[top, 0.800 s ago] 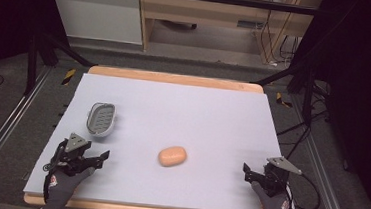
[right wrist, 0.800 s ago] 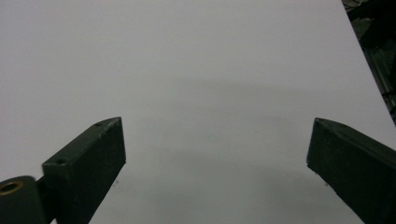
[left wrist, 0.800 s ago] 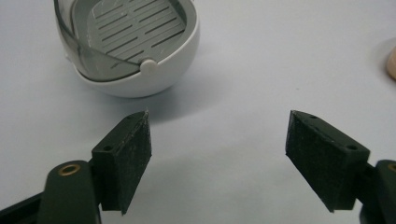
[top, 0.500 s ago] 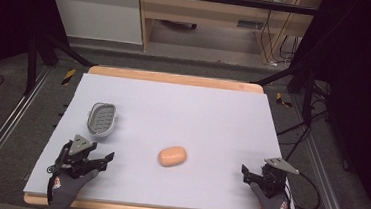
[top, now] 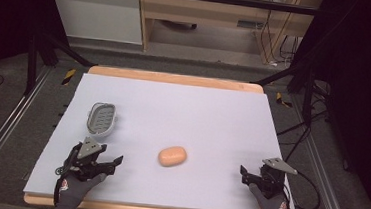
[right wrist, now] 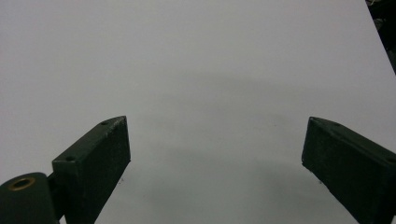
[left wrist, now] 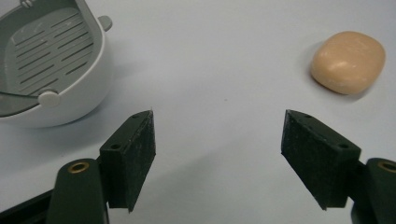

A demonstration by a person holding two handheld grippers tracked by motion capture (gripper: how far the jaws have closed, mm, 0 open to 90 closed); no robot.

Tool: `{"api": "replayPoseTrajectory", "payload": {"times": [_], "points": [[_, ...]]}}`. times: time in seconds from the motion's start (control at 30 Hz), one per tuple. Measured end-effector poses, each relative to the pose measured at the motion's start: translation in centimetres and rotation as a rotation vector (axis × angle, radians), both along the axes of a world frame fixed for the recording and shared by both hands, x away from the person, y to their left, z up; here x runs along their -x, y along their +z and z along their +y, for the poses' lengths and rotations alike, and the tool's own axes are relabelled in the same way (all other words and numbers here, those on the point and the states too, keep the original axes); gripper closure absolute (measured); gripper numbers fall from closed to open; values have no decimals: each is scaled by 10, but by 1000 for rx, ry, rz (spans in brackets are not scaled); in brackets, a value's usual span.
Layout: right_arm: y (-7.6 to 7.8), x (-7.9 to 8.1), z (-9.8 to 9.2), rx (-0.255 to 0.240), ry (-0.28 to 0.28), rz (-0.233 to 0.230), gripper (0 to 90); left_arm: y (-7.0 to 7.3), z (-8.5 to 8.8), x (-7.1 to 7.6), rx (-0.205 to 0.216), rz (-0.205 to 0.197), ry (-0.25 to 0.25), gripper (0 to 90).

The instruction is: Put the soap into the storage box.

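Pale lilac sheeting covers the wood-edged counter (top: 175, 78), with dark floor and cabinets beyond. Left claw (top: 114, 161) sits at the near left corner, jaws spread with nothing between them. Smooth peach-coloured oval soap bar (top: 172, 156) lies near centre, to the right of that claw and apart from it. White oval plastic soap dish with a grey slotted insert (top: 101, 118) stands just beyond the left claw. Right claw (top: 244, 175) rests at the near right corner, jaws spread over bare sheeting.
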State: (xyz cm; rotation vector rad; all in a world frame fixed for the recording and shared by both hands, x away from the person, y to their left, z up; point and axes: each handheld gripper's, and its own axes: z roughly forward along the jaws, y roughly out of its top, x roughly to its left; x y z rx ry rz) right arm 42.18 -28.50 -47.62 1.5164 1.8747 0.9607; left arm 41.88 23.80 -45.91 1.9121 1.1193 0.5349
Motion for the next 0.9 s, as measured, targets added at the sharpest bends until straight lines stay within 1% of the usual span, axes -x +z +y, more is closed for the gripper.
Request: {"api": "replayPoseTrajectory", "payload": {"times": [0.13, 0.3, 0.5, 0.6, 0.67, 0.8, 0.9], "points": [[1, 0, 0, -1, 1, -7, 80, 2, -5, 1, 5, -3, -20, 249], [0, 0, 0, -6, 6, -2, 80, 4, -11, 1, -3, -2, -41, 246], [0, 0, 0, -6, -1, -3, 80, 10, -21, 1, 10, -9, -68, 243], [1, 1, 0, -10, -7, -5, 79, 13, -27, 0, -1, -11, -89, 241], [1, 1, 1, -11, -7, -6, 79, 17, -32, 0, -7, -18, -99, 240], [1, 1, 1, -12, -5, -8, 78, 25, -39, -4, 9, -32, -105, 238], [1, 1, 1, -13, -8, -7, 77, 32, -45, -9, 15, -42, -120, 237]]}}
